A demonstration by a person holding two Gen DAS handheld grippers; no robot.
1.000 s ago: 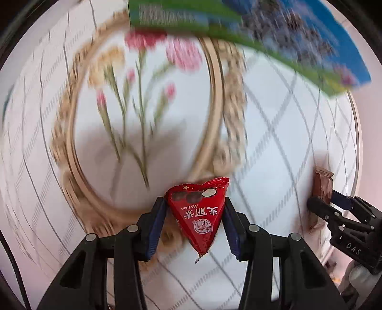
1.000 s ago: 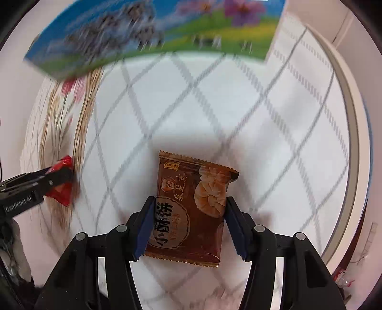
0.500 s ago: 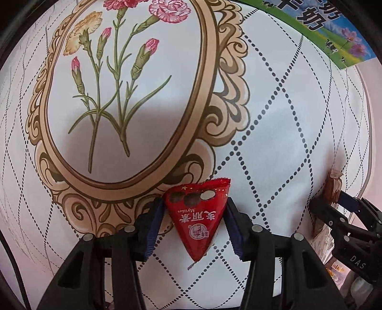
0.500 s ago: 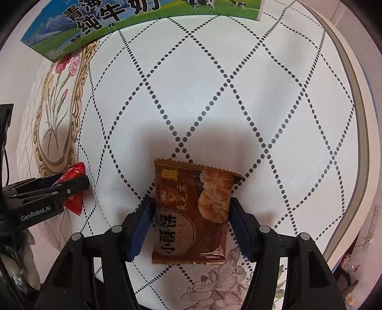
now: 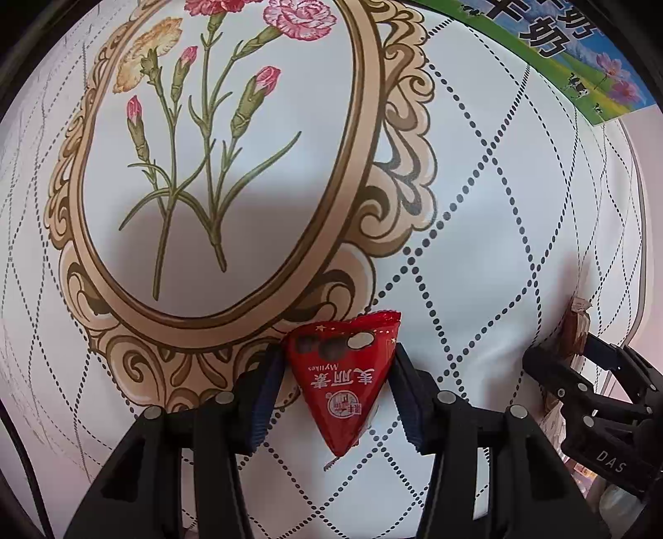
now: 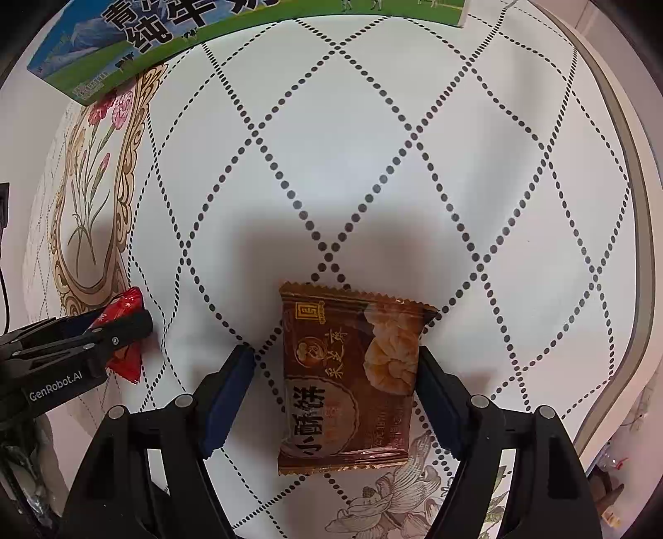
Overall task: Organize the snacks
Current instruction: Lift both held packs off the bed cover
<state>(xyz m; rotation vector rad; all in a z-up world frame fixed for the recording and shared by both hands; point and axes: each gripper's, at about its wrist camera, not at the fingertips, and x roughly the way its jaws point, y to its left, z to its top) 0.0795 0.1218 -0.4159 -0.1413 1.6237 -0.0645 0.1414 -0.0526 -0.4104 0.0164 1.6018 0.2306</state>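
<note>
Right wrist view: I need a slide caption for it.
Right claw opening around a brown biscuit packet lying on the patterned tablecloth.

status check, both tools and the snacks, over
Left tool shut on red triangular snack. Right tool opening, brown biscuit pack between its pads, left pad clear. Milk box at tablecloth's far edge, nothing blocking.
</note>
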